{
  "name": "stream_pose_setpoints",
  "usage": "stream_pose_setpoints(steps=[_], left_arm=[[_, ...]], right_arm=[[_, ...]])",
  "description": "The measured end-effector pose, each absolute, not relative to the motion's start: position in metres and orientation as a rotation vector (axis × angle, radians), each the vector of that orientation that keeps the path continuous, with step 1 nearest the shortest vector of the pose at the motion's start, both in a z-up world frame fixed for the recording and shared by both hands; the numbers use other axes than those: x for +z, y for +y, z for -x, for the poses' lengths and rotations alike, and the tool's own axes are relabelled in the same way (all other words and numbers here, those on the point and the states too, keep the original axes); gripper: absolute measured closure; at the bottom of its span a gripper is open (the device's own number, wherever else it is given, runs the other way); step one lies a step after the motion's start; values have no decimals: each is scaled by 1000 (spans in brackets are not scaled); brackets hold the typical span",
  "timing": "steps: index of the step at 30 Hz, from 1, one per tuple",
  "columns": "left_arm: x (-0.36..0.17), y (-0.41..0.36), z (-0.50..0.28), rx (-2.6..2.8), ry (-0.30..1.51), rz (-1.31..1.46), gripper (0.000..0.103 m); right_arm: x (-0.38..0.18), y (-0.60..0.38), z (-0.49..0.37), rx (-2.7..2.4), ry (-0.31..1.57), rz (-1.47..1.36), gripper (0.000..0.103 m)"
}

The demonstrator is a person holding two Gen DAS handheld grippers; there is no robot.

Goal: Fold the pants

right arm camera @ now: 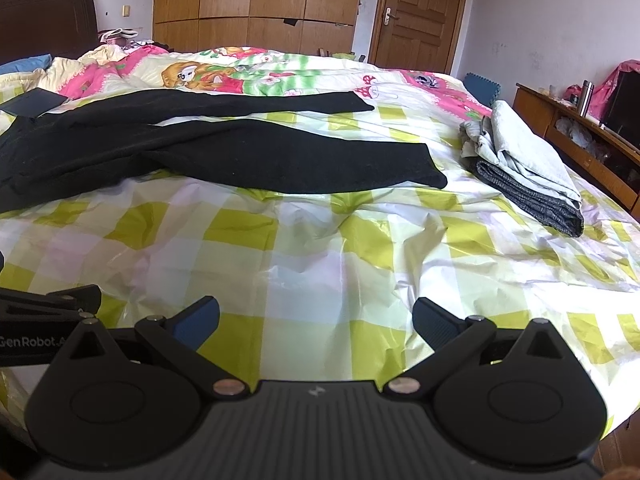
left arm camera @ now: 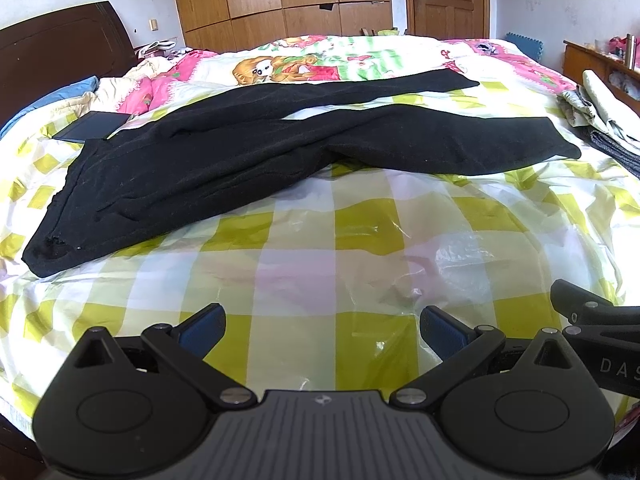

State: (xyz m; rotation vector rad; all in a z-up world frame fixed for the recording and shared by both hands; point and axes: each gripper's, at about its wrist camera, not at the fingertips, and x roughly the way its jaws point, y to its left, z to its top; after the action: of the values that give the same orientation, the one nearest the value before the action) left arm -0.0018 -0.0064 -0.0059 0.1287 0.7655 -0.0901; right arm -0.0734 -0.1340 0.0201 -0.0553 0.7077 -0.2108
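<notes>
Black pants [left arm camera: 224, 156] lie spread flat on the bed, waistband at the left, both legs running right and splayed apart. The right wrist view shows the same pants [right arm camera: 280, 156] at the upper left, the near leg's cuff ending mid-bed. My left gripper [left arm camera: 322, 330] hovers open over the checked cover, well short of the pants, nothing between its blue pads. My right gripper [right arm camera: 316, 320] is likewise open and empty, beside the left one and nearer the bed's front edge. Part of the right gripper [left arm camera: 592, 320] shows at the left view's right edge.
A yellow-green checked plastic cover [right arm camera: 340, 248] tops the bed. Folded grey and light clothes [right arm camera: 524, 168] are stacked at the right. A dark flat tablet-like object [left arm camera: 94, 126] lies by the waistband. Wooden sideboard [right arm camera: 580, 140] at the right, wardrobe and door behind.
</notes>
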Motion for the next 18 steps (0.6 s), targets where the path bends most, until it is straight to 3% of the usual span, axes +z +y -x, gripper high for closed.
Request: stream_pose_setpoints(steps=[18], left_arm=[[-6,-6,2,-88,763,-132,0]], right_arm=[[19,-134,73,-207,711,51,1]])
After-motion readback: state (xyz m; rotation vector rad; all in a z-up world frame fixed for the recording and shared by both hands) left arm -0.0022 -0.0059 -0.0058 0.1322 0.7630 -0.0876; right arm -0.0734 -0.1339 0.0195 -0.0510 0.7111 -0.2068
